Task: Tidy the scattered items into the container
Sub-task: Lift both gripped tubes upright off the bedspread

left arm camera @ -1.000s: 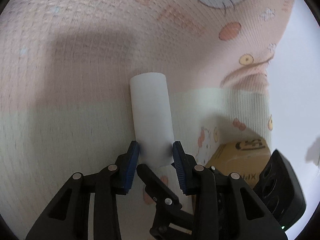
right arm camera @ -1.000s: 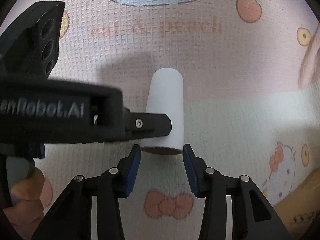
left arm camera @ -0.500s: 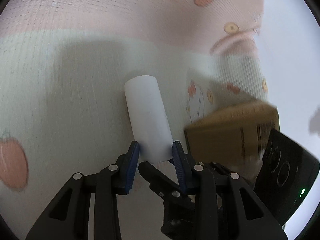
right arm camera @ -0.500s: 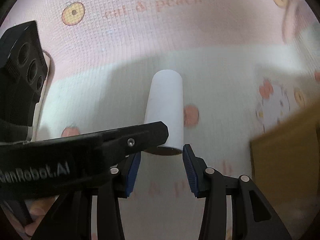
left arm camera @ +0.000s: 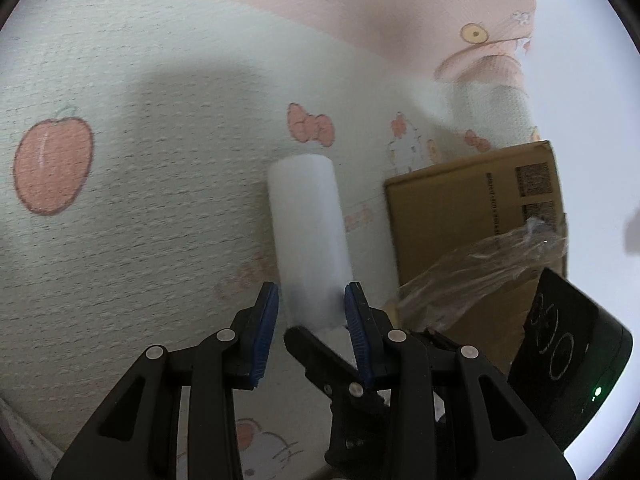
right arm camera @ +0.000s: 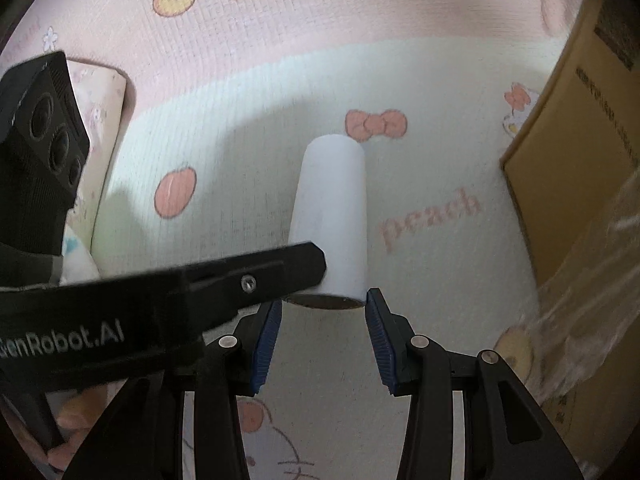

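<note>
Two hand-held grippers, left [left arm camera: 310, 312] and right [right arm camera: 322, 320], both clamp my white roll [left arm camera: 308, 236]; beside the cardboard box [left arm camera: 472, 220], uneven pull risks slipping.

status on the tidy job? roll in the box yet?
Not yet. In hand: the white roll is shut between the left gripper fingers, above the mat and beside the cardboard box. The right gripper is at the roll's end, whether gripping is unclear. Left: get it over the box and release. Box contents are not visible.
</note>
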`<state>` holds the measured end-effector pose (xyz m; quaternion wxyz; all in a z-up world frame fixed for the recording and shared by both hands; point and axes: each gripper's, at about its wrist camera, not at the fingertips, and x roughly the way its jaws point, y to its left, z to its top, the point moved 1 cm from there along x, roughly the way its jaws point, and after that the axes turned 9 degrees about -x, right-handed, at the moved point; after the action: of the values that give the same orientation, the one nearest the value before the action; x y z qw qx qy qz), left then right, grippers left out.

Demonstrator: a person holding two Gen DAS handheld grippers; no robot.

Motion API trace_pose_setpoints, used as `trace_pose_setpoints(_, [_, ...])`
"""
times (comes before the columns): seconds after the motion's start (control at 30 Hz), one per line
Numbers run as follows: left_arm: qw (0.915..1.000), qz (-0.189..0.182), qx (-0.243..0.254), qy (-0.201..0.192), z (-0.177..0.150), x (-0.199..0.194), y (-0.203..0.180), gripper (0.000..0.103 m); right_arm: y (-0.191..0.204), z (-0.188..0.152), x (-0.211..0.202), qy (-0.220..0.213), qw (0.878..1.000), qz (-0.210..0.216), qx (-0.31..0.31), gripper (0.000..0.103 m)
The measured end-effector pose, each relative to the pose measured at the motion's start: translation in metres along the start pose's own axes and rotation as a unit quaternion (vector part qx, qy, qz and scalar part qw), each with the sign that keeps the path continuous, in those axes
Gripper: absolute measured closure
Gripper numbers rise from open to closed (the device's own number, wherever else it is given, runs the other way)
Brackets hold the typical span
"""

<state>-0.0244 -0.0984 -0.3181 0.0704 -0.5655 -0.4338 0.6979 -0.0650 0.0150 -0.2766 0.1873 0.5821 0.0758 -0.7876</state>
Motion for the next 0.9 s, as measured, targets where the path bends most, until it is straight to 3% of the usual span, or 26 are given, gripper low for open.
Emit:
trace_pose_setpoints(0.07, [1.0000, 0.004, -0.008, 0.003, 0.002, 0.002, 0.001, 0.065, -0.010, -0.019, -0.005, 0.009, 1.000, 0.005, 0.008, 0.062])
trace_pose_setpoints(0.17, [0.9998, -0.001, -0.018, 0.003, 0.006, 0.002, 0.005, 0.062, -0.016, -0.020, -0.008, 0.008, 1.000, 0.007, 0.025, 0.060])
trace_pose_setpoints(0.47, [0.9993, -0.032, -0.020, -0.002, 0.038, 0.019, -0.001, 0.059, -0.028, -0.003, 0.008, 0.003, 0.998, 0.041, 0.052, 0.056])
trace_pose_setpoints(0.9, [0.9986, -0.043, -0.032, -0.008, 0.042, 0.025, 0.004, 0.062, -0.024, 0.015, 0.036, 0.021, 0.999, 0.038, 0.025, 0.056])
